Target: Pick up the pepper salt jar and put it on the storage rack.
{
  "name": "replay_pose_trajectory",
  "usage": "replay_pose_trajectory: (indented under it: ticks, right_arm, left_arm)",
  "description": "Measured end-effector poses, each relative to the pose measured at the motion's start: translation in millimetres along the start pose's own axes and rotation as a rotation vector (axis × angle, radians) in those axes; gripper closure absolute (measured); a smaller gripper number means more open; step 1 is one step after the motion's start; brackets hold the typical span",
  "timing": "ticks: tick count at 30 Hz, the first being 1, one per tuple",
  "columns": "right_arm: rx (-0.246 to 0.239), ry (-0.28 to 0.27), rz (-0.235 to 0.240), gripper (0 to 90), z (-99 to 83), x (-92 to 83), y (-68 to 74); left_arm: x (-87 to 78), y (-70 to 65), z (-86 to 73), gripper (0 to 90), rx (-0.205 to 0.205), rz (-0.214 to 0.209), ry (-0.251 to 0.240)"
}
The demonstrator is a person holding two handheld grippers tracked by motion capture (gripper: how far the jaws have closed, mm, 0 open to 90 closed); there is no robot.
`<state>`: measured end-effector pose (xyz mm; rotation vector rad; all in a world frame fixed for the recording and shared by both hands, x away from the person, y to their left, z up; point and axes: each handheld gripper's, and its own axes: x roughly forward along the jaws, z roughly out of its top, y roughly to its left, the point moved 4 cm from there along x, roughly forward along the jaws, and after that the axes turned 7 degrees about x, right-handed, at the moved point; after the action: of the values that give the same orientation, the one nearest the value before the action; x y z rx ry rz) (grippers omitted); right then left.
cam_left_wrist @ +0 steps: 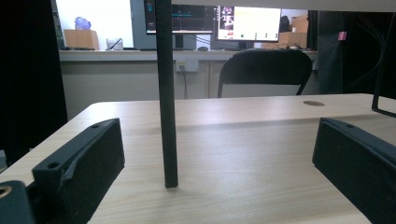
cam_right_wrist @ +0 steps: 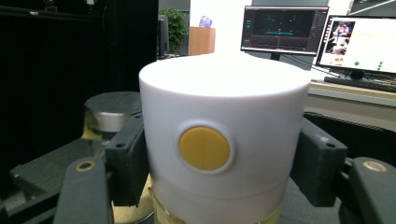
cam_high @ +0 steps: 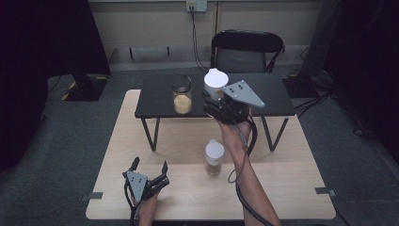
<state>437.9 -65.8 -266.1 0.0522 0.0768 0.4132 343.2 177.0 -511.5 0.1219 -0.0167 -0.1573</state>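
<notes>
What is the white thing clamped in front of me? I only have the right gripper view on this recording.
Observer: A white-lidded container in the right gripper, held over the black raised shelf.
Operator: Anything near it on that shelf?
Observer: A glass jar with a dark lid, part full of yellowish grains, stands to its left in the high view.
Operator: And the other hand?
Observer: The left gripper rests on the wooden table, jaws open, nothing between them. A second white-lidded container stands on the table.
</notes>
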Motion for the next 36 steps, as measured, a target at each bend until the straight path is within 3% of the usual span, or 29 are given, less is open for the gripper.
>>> replay_pose_trajectory:
  ticks: [17,23,36]
  right_arm:
    - [0.039,0.042,-0.002,30.1,-10.2,28.2,-13.2]
    - [0.058,0.050,0.009,30.1,-13.7,31.9,-17.5]
    - [0.054,0.059,0.012,29.9,-14.0,32.9,-17.0]
  left_arm:
    - [0.0,0.0,0.1,1.7,-0.001,0.000,-0.001]
    - [0.0,-0.1,0.0,1.7,-0.001,0.000,-0.001]
    - [0.1,-0.1,0.0,1.8,-0.001,0.000,-0.001]
